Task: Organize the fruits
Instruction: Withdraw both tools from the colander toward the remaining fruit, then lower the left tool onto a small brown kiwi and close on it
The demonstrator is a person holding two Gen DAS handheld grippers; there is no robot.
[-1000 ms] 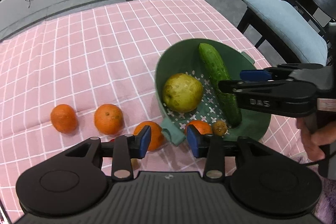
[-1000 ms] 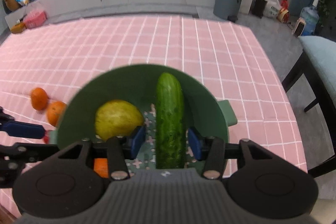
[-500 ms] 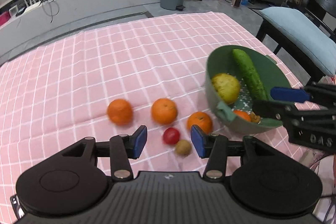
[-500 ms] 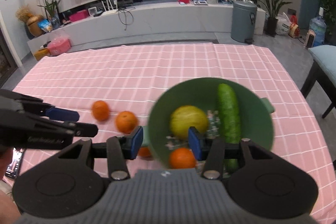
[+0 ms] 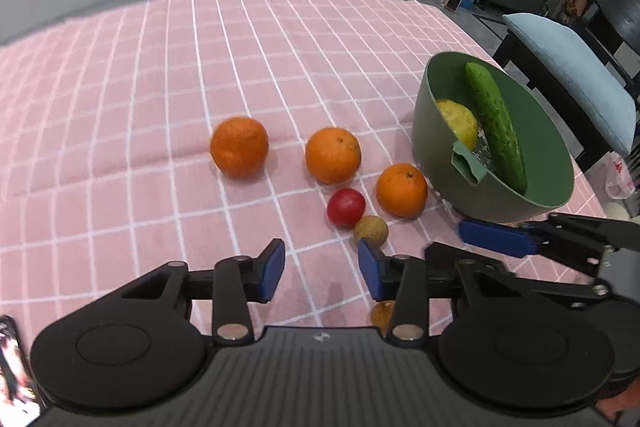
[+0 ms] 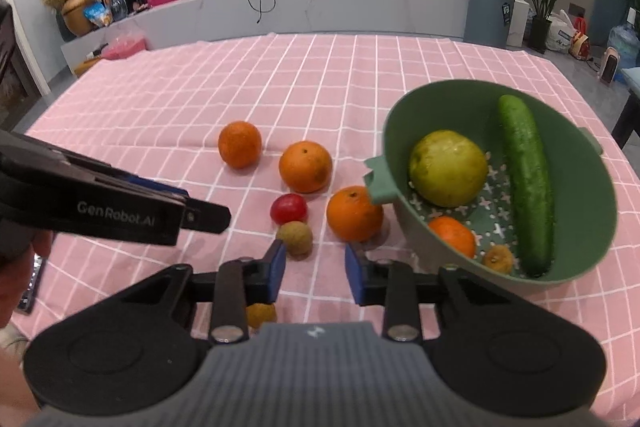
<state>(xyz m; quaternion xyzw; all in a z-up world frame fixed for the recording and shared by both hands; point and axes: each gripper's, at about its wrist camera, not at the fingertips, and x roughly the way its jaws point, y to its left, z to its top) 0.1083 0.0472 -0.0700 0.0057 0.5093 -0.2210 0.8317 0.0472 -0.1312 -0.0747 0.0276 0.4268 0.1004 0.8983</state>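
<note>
Mid-task, judging by the layout: some produce already sits in the green bowl (image 6: 404, 123), more lies loose on the pink checked tablecloth (image 6: 280, 75).

Inside the bowl, at the right of the right wrist view: a yellow-green pear (image 6: 447, 167), a small orange (image 6: 454, 235), a small brownish fruit (image 6: 498, 259), and a cucumber (image 6: 526, 183). Cucumber's long axis runs from the upper rim down toward the lower right of the frame, leaning against the bowl's inner wall, one tip near the top edge, the other low in the bowl.

Loose at frame centre: three oranges in a diagonal row, the far orange (image 6: 239, 144), the middle orange (image 6: 305, 166) and the near orange (image 6: 354, 213), the last just beside the bowl's handle. Below them, a red tomato (image 6: 289, 208) touching or nearly touching a tan round fruit (image 6: 294, 238). Another small yellowish fruit (image 6: 261, 314) peeks out under the fingers at the bottom.

Right gripper (image 6: 315, 273) spread apart, holding nothing, hovering just below the tan fruit and the near orange. Left gripper (image 5: 322, 273) likewise parted and empty, low in its own view, with the tan fruit just ahead of its right finger.

Likely next: lower one gripper around a loose piece, probably the tan fruit or the near orange, clamp gently, lift over the rim. Round fruit apt to roll if nudged off-centre.
</note>
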